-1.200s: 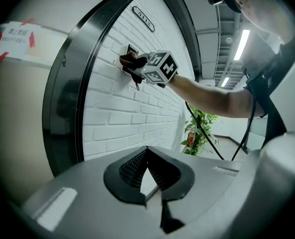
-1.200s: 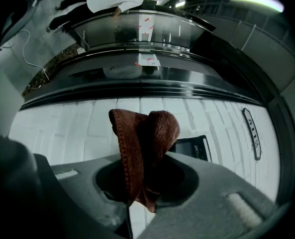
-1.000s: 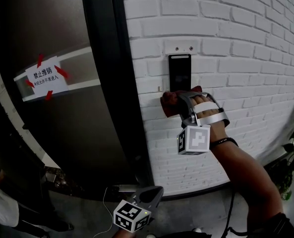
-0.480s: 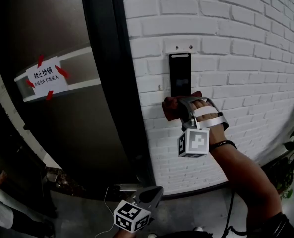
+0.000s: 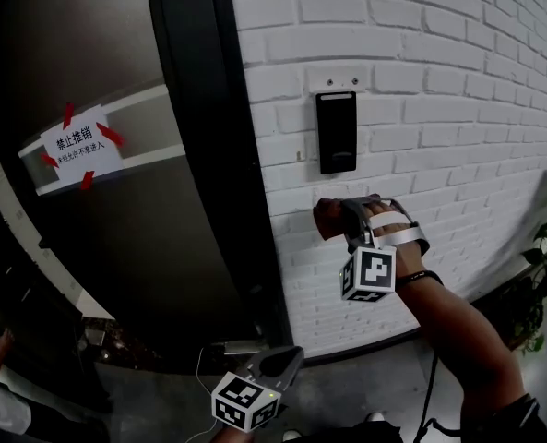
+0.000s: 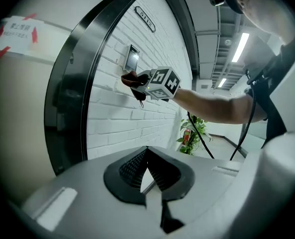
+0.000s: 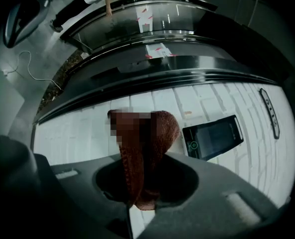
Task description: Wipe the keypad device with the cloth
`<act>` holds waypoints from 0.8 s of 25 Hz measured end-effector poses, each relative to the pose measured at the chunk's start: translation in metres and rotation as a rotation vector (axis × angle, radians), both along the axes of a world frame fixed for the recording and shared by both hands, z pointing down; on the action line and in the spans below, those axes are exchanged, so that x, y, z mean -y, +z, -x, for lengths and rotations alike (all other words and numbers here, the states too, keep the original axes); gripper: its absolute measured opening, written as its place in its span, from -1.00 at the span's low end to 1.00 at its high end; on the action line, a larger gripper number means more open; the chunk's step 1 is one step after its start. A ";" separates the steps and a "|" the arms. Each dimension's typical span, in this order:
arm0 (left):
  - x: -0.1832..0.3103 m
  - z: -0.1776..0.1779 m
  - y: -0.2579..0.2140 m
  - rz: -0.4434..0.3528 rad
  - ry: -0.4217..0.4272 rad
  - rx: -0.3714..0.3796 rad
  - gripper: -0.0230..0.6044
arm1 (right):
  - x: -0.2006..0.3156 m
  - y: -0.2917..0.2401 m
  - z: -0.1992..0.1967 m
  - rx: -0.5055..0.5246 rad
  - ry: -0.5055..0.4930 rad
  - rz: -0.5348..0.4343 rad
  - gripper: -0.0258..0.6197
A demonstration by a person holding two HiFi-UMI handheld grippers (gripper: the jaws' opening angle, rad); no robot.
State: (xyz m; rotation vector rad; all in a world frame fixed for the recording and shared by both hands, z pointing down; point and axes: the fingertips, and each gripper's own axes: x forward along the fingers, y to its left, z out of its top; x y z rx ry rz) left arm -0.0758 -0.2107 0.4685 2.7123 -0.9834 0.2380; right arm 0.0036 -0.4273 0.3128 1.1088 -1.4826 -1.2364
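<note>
Your head camera faces the brick wall (image 5: 439, 109) from near, keypad device (image 5: 336, 133) upper centre. The left claw (image 6: 148, 171) camera sits low and well back, looking up along the wall. The right claw (image 7: 137, 193) camera is close, past the cloth (image 7: 162, 128). All three views share the keypad device.

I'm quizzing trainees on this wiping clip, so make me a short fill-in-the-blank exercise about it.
1. The right gripper has its jaws shut on a ____.
2. The keypad device hangs on a white ____ wall.
3. In the head view, that gripper is ____ the keypad device.
Missing: cloth; brick; below.
</note>
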 end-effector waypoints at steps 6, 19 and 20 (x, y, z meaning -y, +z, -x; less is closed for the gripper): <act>-0.011 0.011 0.013 0.017 0.058 0.017 -0.87 | -0.060 0.051 0.006 0.182 -0.058 0.211 -0.75; -0.088 -0.022 0.020 -0.021 -0.032 0.005 -0.87 | -0.251 0.156 -0.084 1.089 -0.145 0.809 -0.75; -0.096 -0.029 0.017 -0.026 -0.054 -0.005 -0.87 | -0.265 0.156 -0.096 1.150 -0.152 0.827 -0.75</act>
